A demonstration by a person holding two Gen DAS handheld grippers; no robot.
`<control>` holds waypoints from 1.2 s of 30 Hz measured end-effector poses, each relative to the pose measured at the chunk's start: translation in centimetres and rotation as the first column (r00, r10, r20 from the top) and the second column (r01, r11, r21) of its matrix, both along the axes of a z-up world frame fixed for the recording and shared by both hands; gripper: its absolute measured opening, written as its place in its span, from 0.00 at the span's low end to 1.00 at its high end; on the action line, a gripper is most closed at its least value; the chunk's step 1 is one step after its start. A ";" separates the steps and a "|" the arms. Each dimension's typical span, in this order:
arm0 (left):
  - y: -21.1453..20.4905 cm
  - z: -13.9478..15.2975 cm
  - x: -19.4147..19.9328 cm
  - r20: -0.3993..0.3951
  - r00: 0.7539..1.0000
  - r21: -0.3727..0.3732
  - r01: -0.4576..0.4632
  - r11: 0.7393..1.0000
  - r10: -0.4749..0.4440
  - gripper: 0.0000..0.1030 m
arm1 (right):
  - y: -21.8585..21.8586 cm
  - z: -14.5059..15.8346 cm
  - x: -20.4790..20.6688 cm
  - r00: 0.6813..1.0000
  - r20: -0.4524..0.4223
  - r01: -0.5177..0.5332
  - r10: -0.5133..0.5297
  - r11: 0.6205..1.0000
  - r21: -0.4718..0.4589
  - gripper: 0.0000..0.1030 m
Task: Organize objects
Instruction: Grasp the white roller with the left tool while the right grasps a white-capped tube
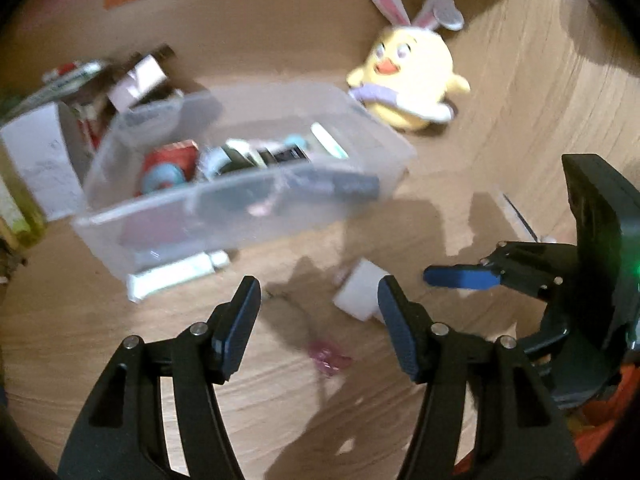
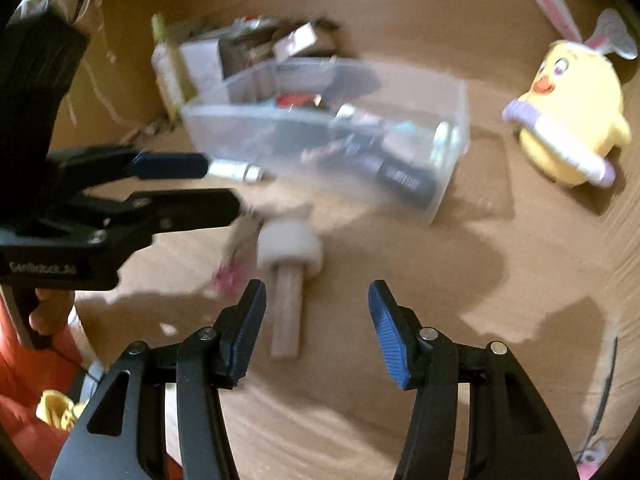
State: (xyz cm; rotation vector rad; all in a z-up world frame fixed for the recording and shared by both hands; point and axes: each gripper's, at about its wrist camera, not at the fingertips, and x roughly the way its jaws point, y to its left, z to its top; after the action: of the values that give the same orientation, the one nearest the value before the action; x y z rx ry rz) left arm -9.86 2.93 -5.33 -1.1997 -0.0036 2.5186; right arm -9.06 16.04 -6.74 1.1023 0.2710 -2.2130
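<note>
A clear plastic bin [image 1: 248,200] [image 2: 448,184] holds several small items on the wooden table. A white tube [image 1: 176,274] lies against its near side. A white block with a wooden handle [image 2: 289,280] [image 1: 360,294] lies on the table with a small pink item [image 1: 328,356] [image 2: 230,276] beside it. My left gripper [image 1: 318,322] is open and empty, hovering above the pink item; it also shows in the right wrist view [image 2: 208,186]. My right gripper [image 2: 316,328] is open and empty just right of the handle; it also shows in the left wrist view [image 1: 460,276].
A yellow plush chick with bunny ears [image 1: 412,80] [image 2: 572,116] sits right of the bin. A white carton with boxes and packets [image 1: 48,152] [image 2: 224,56] stands behind the bin on the left. A brown wall runs behind. Both views are motion-blurred.
</note>
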 end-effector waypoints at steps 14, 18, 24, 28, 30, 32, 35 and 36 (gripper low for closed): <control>2.7 -2.1 -2.2 0.086 0.995 0.019 0.059 0.998 -0.060 0.34 | -0.3 -1.3 1.1 0.998 0.029 -0.051 0.051 0.999 0.008 0.13; 1.7 -1.5 -2.2 0.062 0.998 0.044 0.030 0.999 -0.032 0.24 | 0.7 -1.2 1.7 0.998 0.030 -0.047 0.047 0.999 0.010 0.14; -0.6 -0.4 -1.9 0.031 0.999 0.052 -0.031 0.998 0.030 0.23 | 2.0 -1.0 1.8 1.000 0.015 -0.012 0.012 0.999 0.036 0.13; -2.1 0.5 -1.5 0.016 0.998 0.084 -0.067 0.994 0.065 0.23 | 2.7 -0.7 1.4 1.000 0.013 0.024 -0.024 1.000 0.020 0.13; -2.7 1.1 -1.2 -0.001 0.997 0.097 -0.080 0.992 0.081 0.23 | 2.9 -0.3 1.0 0.999 0.005 0.039 -0.039 0.999 0.003 0.13; -3.0 1.7 -1.0 -0.020 0.995 0.100 -0.093 0.991 0.096 0.23 | 3.0 0.3 0.9 0.999 -0.010 0.049 -0.049 0.999 -0.015 0.13; -3.7 2.9 -0.4 -0.058 0.991 0.101 -0.114 0.988 0.120 0.23 | 3.4 1.5 0.8 0.998 -0.035 0.057 -0.059 0.997 -0.050 0.13; -3.9 3.4 -0.1 -0.077 0.988 0.098 -0.124 0.987 0.132 0.23 | 3.4 2.0 0.8 0.997 -0.047 0.060 -0.063 0.996 -0.061 0.13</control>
State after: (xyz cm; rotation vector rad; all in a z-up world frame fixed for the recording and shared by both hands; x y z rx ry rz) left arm -9.95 -0.99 -1.89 -1.0894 -0.1812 2.6451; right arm -8.24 19.41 -4.70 1.0387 0.1929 -2.2895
